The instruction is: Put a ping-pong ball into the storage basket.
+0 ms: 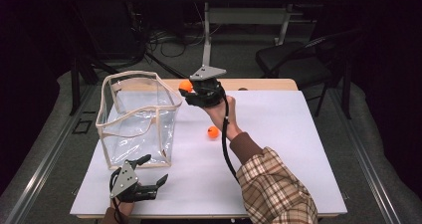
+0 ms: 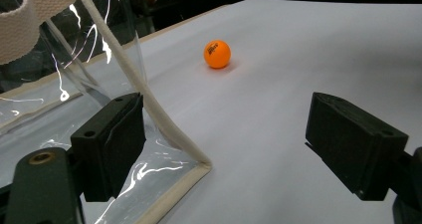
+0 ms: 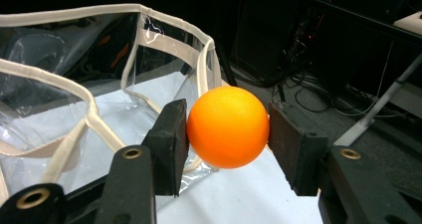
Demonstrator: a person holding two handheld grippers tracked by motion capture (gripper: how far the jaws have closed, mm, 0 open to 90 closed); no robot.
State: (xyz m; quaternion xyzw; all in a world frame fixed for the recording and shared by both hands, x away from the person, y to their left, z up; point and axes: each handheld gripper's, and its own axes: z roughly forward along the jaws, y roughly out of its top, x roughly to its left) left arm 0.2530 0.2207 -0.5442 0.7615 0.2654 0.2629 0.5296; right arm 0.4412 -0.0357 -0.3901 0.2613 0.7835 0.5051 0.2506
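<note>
My right gripper (image 1: 188, 89) is raised beside the far right corner of a clear plastic bag (image 1: 137, 117) with cream trim. It is shut on an orange ball (image 1: 185, 85); in the right gripper view the ball (image 3: 228, 127) sits pressed between both pads, with the bag's open mouth (image 3: 94, 64) just beyond. A second orange ball (image 1: 213, 131) lies on the white table (image 1: 278, 149). My left gripper (image 1: 155, 171) rests open near the front edge, at the bag's near corner (image 2: 196, 159). In the left gripper view the loose ball (image 2: 217, 54) lies ahead, between the wide jaws.
The bag stands upright on the left half of the table. Behind the table are a black chair (image 1: 293, 59), a desk leg (image 1: 205, 35) and floor cables (image 1: 169, 37). A plaid sleeve (image 1: 276, 189) crosses the front right.
</note>
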